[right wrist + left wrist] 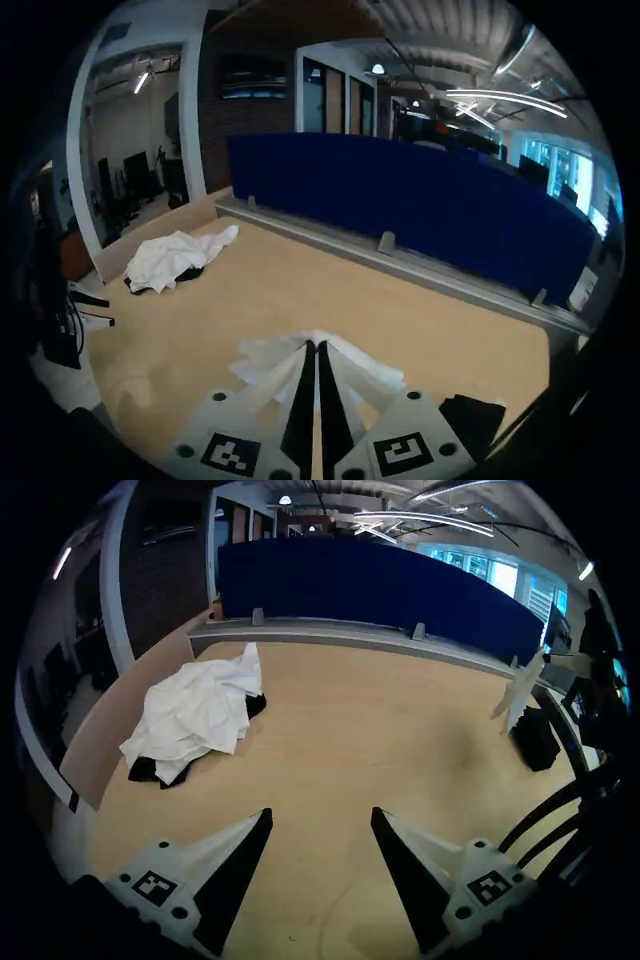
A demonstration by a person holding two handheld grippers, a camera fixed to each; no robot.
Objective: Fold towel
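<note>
The left gripper [321, 812] is wide open, and its two fingers hold nothing. It hangs over the bare wood of the table [360, 720]. In the right gripper view, the right gripper [314, 344] has its fingers pressed close together. They pinch the white towel [368, 372] at their tips. The towel spreads out in crumpled folds on both sides of the fingers, over the near part of the table. Just beside it, low on the right, lies a black thing [472, 416]. In the left gripper view the towel [516, 692] shows far off at the right edge of the table. There it hangs up in a thin white strip just above a black thing [536, 736]. At the far left corner of the table sits a pile [196, 712] of rumpled white cloth. Some dark cloth [148, 770] peeks out from under it. The pile is well apart from the towel and from both grippers. A long blue wall [360, 584] stands along the far edge of the table.
</note>
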